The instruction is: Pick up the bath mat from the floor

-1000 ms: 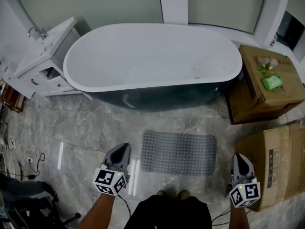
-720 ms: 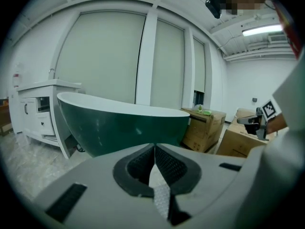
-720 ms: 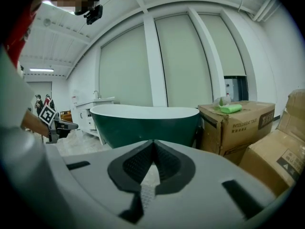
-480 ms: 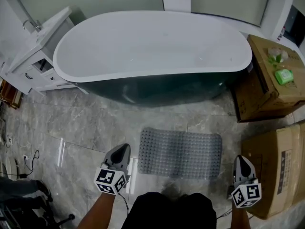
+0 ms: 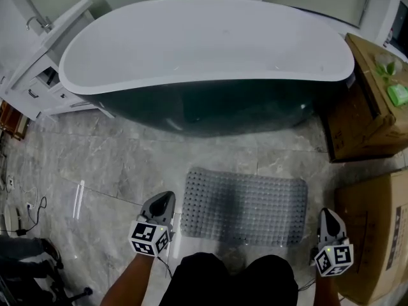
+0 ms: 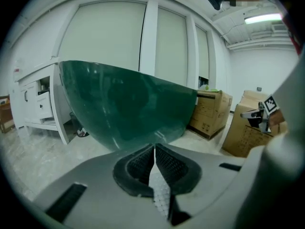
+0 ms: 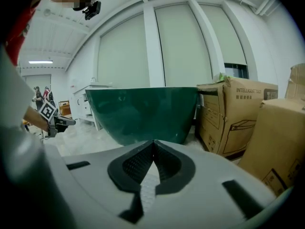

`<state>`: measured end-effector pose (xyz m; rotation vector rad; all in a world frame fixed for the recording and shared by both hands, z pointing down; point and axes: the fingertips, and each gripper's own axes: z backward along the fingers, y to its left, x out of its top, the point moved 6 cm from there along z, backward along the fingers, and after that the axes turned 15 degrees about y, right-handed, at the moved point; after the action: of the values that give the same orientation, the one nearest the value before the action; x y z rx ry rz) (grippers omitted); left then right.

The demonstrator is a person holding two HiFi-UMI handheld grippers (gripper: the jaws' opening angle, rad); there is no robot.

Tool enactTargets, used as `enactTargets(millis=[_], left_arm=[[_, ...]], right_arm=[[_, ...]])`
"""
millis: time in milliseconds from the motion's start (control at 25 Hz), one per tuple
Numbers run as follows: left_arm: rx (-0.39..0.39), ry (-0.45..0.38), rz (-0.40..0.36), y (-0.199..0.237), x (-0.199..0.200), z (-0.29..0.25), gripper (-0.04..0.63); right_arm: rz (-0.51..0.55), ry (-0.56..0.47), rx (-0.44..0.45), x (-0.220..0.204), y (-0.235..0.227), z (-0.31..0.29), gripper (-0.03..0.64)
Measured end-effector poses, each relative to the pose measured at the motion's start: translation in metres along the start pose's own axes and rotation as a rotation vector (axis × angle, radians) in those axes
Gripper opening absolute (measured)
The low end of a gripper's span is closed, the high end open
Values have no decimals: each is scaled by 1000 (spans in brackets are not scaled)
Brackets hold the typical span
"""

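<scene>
Grey rubber bath mat [image 5: 244, 206], rectangular with rounded corners and a studded surface: lies flat on the grey marble-patterned tile floor [image 5: 108, 164], in front of the oval bathtub with dark green outside and white inside [image 5: 204, 43], apart from the tub's base. Left gripper [image 5: 159, 204], grey two-jaw tong with a black-and-white marker cube: in the head view it sits just left of the mat's near-left corner; jaws pressed together with nothing between them, pointing toward the green tub wall. Right gripper [image 5: 327, 217], same build: just right of the mat's near-right corner; jaws likewise pressed together and empty, facing the tub and the boxes. The mat lies between the two grippers; neither holds it. Brown cardboard box [image 5: 366, 101]: stands right of the tub, green items on its top. Second brown cardboard box [image 5: 376, 234]: near right, beside the right gripper. White vanity cabinet [image 5: 44, 69]: left of the tub.
</scene>
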<state>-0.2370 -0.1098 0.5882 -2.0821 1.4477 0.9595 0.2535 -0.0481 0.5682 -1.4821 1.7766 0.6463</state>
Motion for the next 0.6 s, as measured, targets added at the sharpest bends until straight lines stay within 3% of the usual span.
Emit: enactTargets(millis=[360,600], left_arm=[[15,25,-12,10,-64,-75,14],[31,75,54,20,-107,-113,14]], right_arm=[[-16,12,-13,-70,-27,-68,5],[-38,33,-20,-110,-43,-99,18]])
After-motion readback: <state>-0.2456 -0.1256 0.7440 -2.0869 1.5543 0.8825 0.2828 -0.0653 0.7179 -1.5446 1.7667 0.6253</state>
